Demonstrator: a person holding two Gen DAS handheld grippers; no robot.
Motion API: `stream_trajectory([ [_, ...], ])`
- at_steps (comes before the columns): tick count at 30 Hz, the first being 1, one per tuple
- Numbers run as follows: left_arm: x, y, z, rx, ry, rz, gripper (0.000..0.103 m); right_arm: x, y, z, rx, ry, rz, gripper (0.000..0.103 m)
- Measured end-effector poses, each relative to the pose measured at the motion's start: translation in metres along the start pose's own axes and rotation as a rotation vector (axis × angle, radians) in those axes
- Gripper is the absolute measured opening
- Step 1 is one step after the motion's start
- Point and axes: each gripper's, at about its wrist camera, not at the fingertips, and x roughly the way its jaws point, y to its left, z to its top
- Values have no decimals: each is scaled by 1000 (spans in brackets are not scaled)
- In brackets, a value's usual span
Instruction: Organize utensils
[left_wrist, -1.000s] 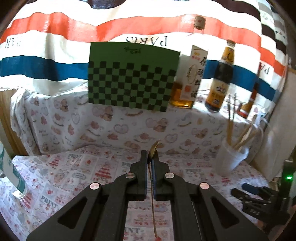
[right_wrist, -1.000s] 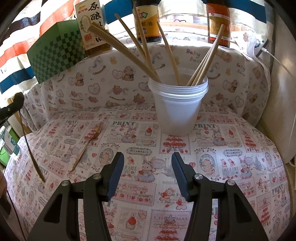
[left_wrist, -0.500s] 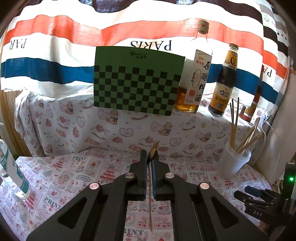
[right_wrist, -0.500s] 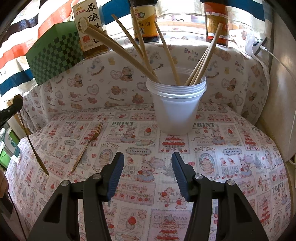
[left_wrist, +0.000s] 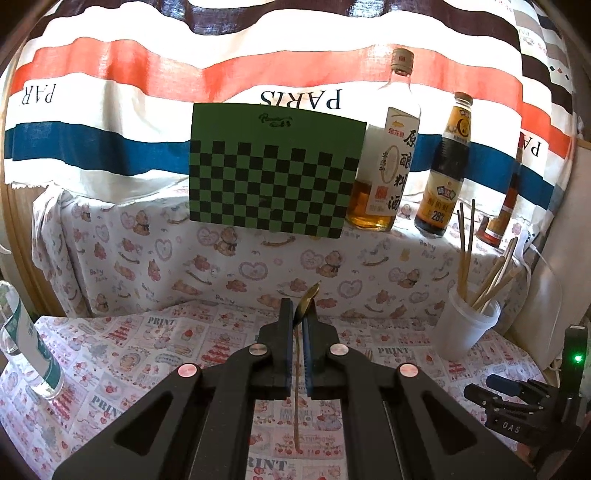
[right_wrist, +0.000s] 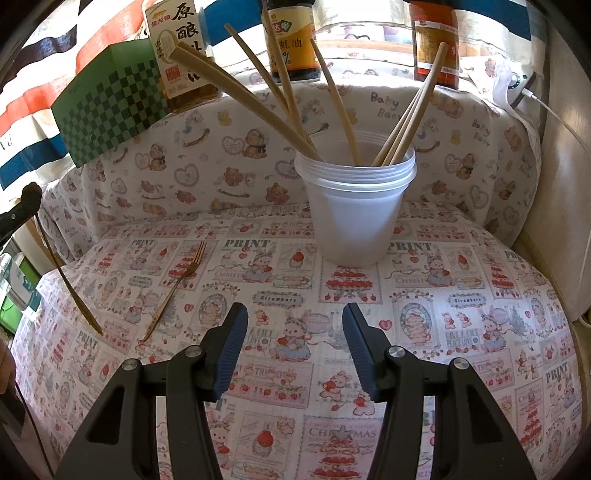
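One spoon (left_wrist: 305, 306) hangs clamped by its bowl in the left gripper (left_wrist: 298, 325), above the cloth (right_wrist: 424, 332). Right gripper (right_wrist: 295, 332) gapes empty near the cup (right_wrist: 356, 218). Held so thinly, the spoon may swing and slip.

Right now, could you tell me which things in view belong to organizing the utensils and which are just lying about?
Part of the job:
- gold spoon, clamped in the left gripper
- gold fork on the tablecloth
- white cup holding chopsticks

Just lying about:
- checkered box
- sauce bottles
- water bottle
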Motion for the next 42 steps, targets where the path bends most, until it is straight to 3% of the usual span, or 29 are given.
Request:
stream_trajectory([
  [9,-1,4,1,-4,-23,23,4,3,1,-1,0,2,4,56],
  [15,-5,14,2,-62,-88,18,3,2,12,7,15,37,102,56],
  [18,-6,22,3,-97,-147,43,3,20,32,20,11,125,172,56],
  [22,3,26,-1,-112,-129,31,3,56,62,35,0,197,165,55],
  [25,9,22,-6,-103,-113,39,3,90,71,48,71,256,188,48],
  [30,10,17,-7,-83,-109,47,3,118,87,61,59,214,100,47],
  [35,7,22,-6,-122,-99,53,3,130,103,59,-12,208,69,33],
  [37,7,22,-6,-115,-106,77,3,129,111,56,-45,190,47,14],
  [39,7,22,-6,-106,-112,101,3,128,117,52,-61,183,58,3],
  [42,7,26,-6,-129,-90,92,3,117,122,49,-86,131,57,2],
])
